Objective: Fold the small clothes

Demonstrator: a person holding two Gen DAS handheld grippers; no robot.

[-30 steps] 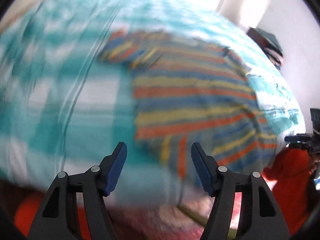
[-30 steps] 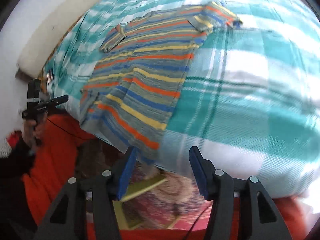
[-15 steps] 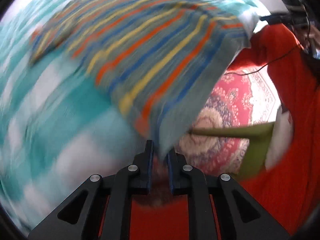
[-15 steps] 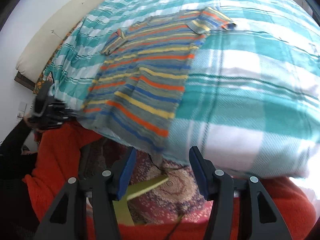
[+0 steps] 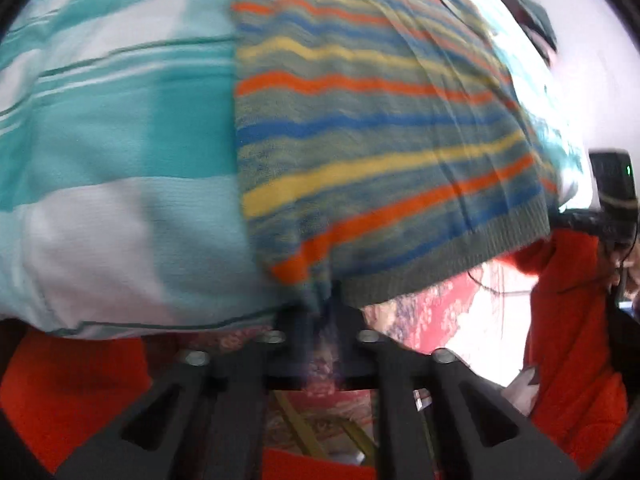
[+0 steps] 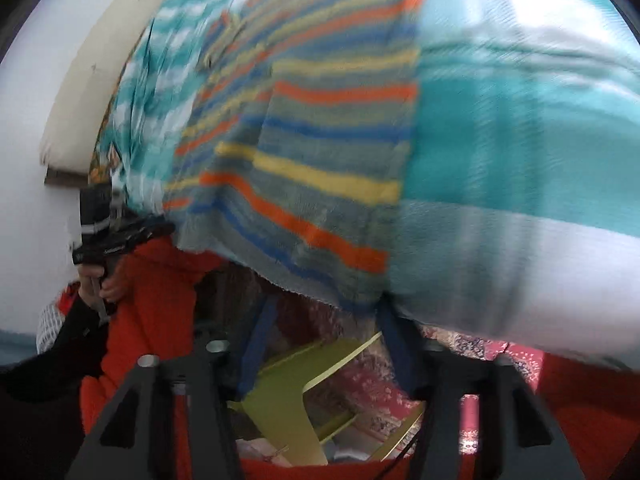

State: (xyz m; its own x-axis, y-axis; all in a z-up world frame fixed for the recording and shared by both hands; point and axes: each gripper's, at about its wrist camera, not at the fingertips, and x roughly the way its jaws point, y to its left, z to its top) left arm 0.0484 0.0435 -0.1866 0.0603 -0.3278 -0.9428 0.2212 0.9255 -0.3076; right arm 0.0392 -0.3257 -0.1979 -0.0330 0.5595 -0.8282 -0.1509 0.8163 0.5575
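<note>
A striped knit sweater (image 5: 360, 128), with orange, yellow and blue bands on grey-green, lies spread on a teal and white checked bedspread (image 5: 112, 168). Its ribbed hem hangs over the near bed edge. My left gripper (image 5: 324, 300) is shut on the hem's near left corner. In the right wrist view the sweater (image 6: 320, 152) fills the middle, and my right gripper (image 6: 324, 312) is open with its blue pads just under the hem's right corner, one on each side. Both views are motion-blurred.
A red patterned rug (image 6: 360, 384) and a yellow-green stool (image 6: 288, 392) lie below the bed edge. The person's orange sleeves (image 5: 572, 320) flank both views. A white pillow (image 6: 84, 88) sits at the bed's far left end.
My left gripper closed on the sweater's hem corner and has turned to face the bed squarely. My right gripper moved in close under the hem, still open.
</note>
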